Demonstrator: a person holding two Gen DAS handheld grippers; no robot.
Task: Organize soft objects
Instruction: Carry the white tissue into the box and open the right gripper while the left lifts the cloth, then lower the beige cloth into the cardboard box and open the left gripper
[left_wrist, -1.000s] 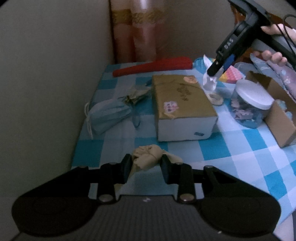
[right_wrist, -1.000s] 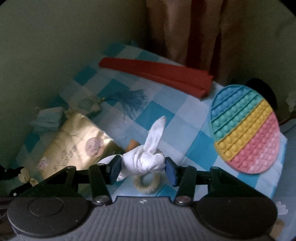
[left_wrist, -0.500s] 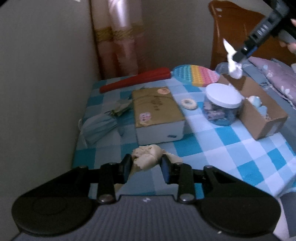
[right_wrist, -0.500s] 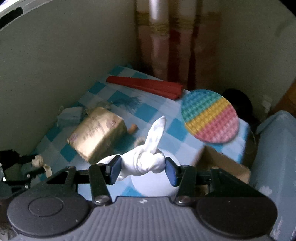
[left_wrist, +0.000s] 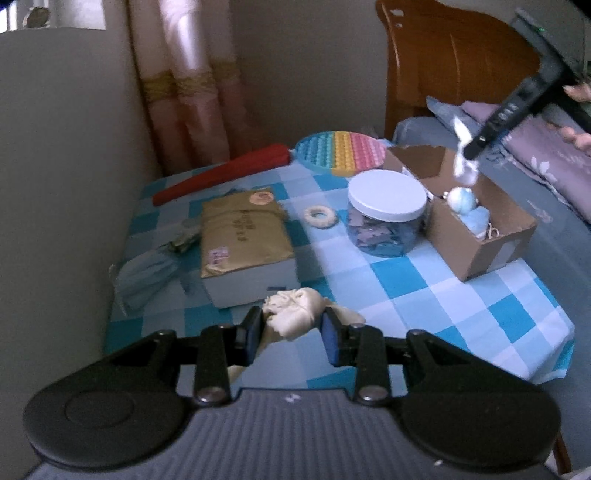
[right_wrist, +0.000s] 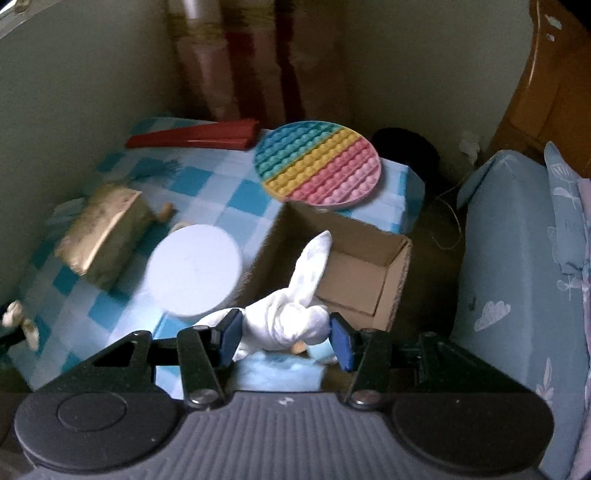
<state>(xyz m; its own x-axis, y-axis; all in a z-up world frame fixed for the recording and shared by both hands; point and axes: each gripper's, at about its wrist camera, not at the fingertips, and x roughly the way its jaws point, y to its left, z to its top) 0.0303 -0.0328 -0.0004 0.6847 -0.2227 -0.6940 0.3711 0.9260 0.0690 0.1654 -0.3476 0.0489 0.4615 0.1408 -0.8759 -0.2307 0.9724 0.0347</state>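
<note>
Carrying a white cloth toy (right_wrist: 284, 321) clamped between its jaws, the right gripper (right_wrist: 282, 334) hangs over the open box (right_wrist: 400, 273); the drop is not yet made. The left gripper (left_wrist: 291, 328) has its jaws closed on a cream cloth toy (left_wrist: 295, 314), held above the near edge of the bench (left_wrist: 424, 288) and well short of the box. A blue plush (left_wrist: 467, 206) already lies inside the box, so by my reckoning the sorting is partly done: one soft thing stowed, two in hand and left to deliver. A pale blue pouch (left_wrist: 147, 271) by the wall may also count as soft.

From the left wrist, the box's contents show, along with the jar (left_wrist: 386, 214), the parcel (left_wrist: 243, 236), a ring (left_wrist: 320, 216), the red fan (left_wrist: 221, 175) and fingers (left_wrist: 576, 138) of the person's hand on the right tool. From the right wrist, the plush is only a blue blur under the toy, but the box's bare far end shows, as do the pop mat (right_wrist: 317, 162) from above and the bed (right_wrist: 517, 277) beside the bench.
</note>
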